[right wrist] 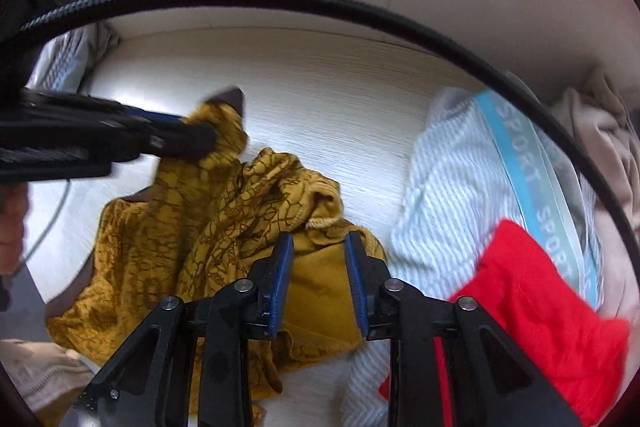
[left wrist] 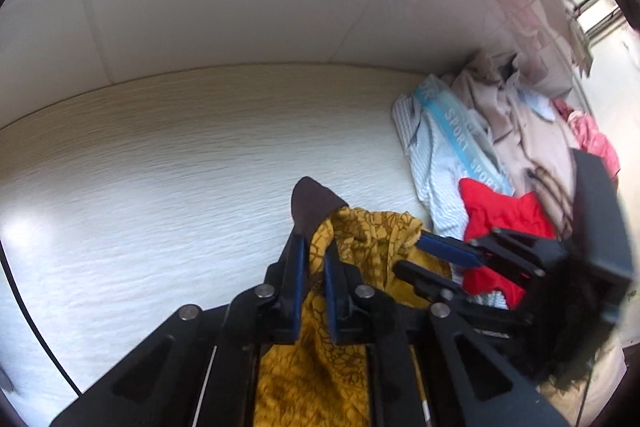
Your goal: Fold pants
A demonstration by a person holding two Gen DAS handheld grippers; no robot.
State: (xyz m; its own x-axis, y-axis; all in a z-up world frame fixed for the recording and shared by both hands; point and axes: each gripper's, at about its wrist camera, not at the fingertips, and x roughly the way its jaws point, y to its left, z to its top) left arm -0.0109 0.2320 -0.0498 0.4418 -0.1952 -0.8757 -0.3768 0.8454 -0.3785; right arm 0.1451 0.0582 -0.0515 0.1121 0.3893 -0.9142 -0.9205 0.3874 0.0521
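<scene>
Pale wood table (left wrist: pixel 160 147), crumpled mustard pants (right wrist: pixel 248 227), axis unclear, left tool (left wrist: pixel 316 259) clamping them, right tool (right wrist: pixel 318 251) apart.

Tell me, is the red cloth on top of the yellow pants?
No, the red cloth lies on the striped garment, off to the side of the yellow pants.

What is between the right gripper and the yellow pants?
Nothing visible. The right gripper hangs open directly over the crumpled yellow pants, with only air between. The red garment lies off to its side. The left gripper already pinches the pants.
</scene>
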